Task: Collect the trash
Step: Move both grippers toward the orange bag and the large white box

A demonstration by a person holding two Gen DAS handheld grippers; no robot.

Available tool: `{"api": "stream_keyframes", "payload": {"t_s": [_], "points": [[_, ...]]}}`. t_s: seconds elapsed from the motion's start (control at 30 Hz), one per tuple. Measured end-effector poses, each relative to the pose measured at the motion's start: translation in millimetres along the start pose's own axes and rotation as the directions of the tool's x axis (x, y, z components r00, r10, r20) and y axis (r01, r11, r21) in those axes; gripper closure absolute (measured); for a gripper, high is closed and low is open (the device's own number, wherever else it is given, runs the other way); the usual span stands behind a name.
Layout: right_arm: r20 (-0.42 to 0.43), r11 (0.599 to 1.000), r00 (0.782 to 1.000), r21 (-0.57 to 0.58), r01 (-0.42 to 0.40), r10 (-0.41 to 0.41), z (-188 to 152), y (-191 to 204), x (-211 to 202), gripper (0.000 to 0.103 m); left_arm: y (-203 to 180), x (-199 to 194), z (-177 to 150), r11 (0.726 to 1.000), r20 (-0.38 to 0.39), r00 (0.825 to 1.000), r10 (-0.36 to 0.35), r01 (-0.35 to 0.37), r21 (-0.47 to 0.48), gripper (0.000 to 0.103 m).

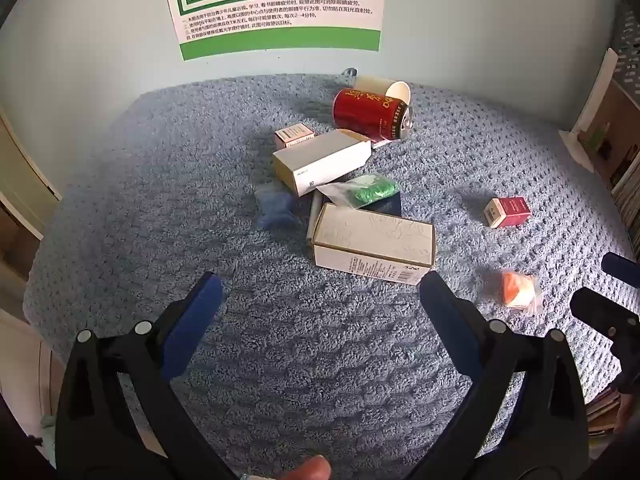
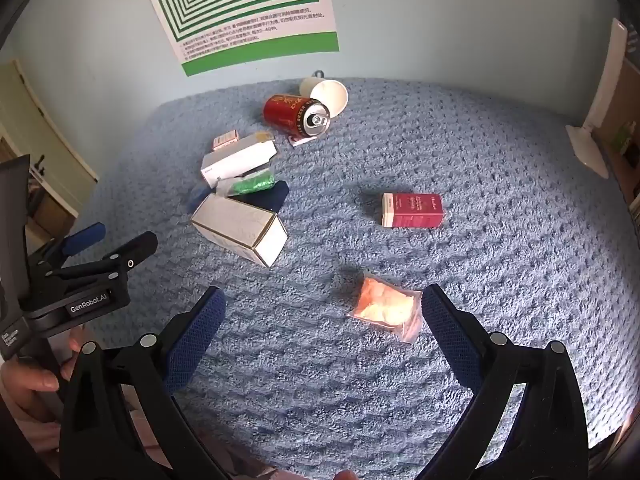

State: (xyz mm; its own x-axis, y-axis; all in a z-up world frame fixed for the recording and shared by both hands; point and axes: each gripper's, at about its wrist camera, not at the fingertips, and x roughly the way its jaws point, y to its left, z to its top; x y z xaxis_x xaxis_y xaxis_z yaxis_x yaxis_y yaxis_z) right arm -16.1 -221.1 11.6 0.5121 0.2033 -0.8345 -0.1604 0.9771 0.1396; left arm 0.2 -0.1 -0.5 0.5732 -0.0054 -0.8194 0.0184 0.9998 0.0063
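Hovering Over Scattered Trash, Both Grippers Wide Open

Left wrist view: the left gripper tilts down over a fluffy blue towel, jaws spread wide and empty. Just ahead lies a long white carton, touching a green crinkly bag and a second white box. Only here a bluish clear wrapper shows plainly. A red can lies tipped against a paper cup.

Right wrist view: the right gripper, likewise wide open and holding nothing, angles down with an orange-and-white plastic packet just inside its right pad. A small red box sits apart. A hand grips the other tool.
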Motion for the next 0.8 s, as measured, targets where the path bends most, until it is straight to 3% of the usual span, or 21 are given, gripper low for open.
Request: {"api": "stream_keyframes", "payload": {"t_s": [0.13, 0.8], "points": [[-0.003, 1.0, 1.0, 0.004, 0.004, -0.004, 2.5, -0.5, -0.7, 0.006, 1.7, 4.2, -0.3, 1.0, -0.036, 0.999, 0.002, -0.001, 0.012, 0.006], [-0.017, 1.0, 1.0, 0.006, 0.007, -0.007, -3.1, -9.1, 5.5, 0.006, -8.3, 8.1, -2.1, 0.999, -0.043, 0.999, -0.003, 0.005, 0.042, 0.006]]}}
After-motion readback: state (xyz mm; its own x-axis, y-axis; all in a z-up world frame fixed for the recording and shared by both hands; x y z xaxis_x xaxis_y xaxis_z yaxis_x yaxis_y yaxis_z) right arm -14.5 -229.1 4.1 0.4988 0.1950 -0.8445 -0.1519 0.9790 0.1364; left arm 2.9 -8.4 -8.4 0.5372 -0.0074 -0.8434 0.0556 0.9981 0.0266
